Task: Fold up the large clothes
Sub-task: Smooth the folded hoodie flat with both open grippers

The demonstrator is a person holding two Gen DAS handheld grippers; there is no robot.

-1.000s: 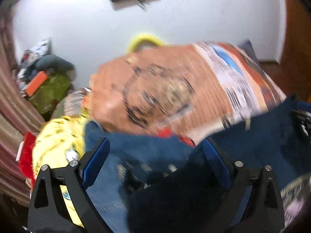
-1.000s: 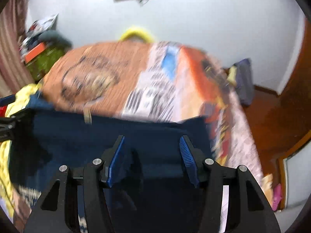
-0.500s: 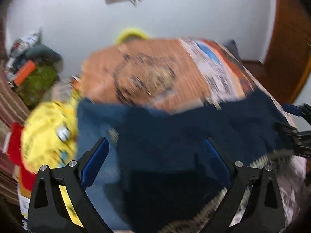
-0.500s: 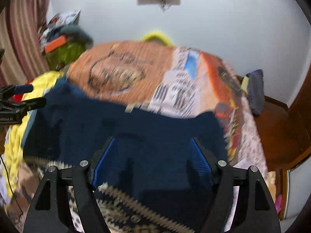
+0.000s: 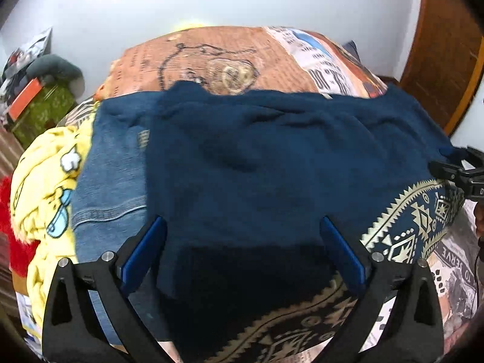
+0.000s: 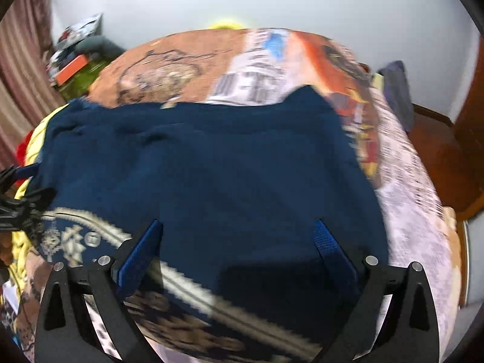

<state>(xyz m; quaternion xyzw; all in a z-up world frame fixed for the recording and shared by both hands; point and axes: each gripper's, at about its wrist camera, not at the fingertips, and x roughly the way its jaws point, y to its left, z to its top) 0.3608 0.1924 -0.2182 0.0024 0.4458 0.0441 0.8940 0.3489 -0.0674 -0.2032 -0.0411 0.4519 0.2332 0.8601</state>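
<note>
A large dark navy sweater (image 5: 266, 163) with a cream patterned band (image 5: 417, 220) lies spread across the bed; it also shows in the right wrist view (image 6: 217, 169). My left gripper (image 5: 242, 251) is open and empty above the sweater's near left part. My right gripper (image 6: 233, 251) is open and empty above its near right part. The right gripper's tip shows at the right edge of the left wrist view (image 5: 459, 172). The left gripper's tip shows at the left edge of the right wrist view (image 6: 18, 193).
The bed has an orange printed cover (image 5: 217, 57). Blue jeans (image 5: 115, 181), a yellow cartoon-print cloth (image 5: 45, 169) and a red item (image 5: 9, 211) lie left of the sweater. Clutter (image 5: 39, 90) stands by the far left wall. A wooden door (image 5: 444, 42) is at right.
The sweater has been laid down flat on the bed. Both grippers have opened wider and pulled back toward its near edge, so the patterned band now shows.
</note>
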